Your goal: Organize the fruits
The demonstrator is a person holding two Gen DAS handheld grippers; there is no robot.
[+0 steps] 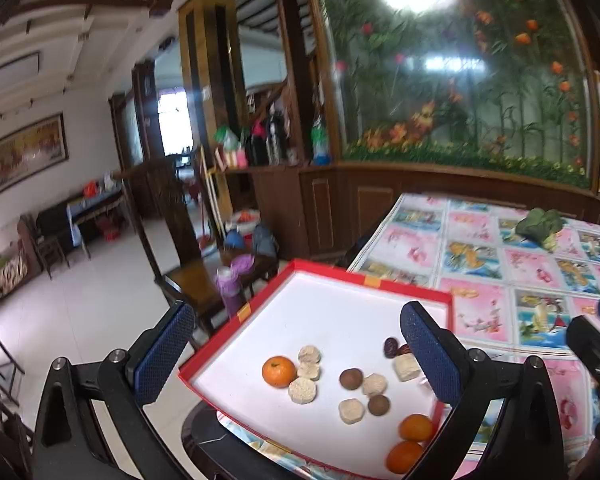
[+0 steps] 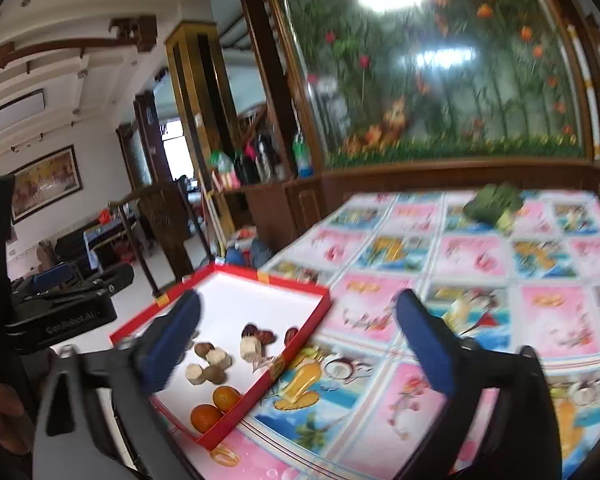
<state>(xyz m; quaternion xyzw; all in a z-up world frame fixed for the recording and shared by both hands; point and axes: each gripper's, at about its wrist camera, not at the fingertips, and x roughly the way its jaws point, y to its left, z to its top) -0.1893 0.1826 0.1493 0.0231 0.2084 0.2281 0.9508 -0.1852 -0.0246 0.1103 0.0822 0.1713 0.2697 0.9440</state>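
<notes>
A red-rimmed tray (image 1: 364, 276) with a white floor sits at the table's left corner. It holds three oranges (image 1: 278, 371), several pale round biscuits (image 1: 302, 390), brown round fruits (image 1: 351, 379) and dark red dates (image 1: 391, 346). My left gripper (image 1: 296, 356) hovers open over the tray with nothing between its fingers. The right wrist view shows the same tray (image 2: 300, 340), two oranges (image 2: 226, 399) near its front corner, and my right gripper (image 2: 300, 344) open above the tray's right rim and the tablecloth, holding nothing.
A colourful patterned tablecloth (image 1: 500, 264) covers the table. A green leafy vegetable (image 1: 540, 224) lies at the far side. A wooden chair (image 1: 188, 276) with a purple flask (image 1: 230, 288) stands left of the table. A hand (image 2: 0, 412) holds the other gripper at the left.
</notes>
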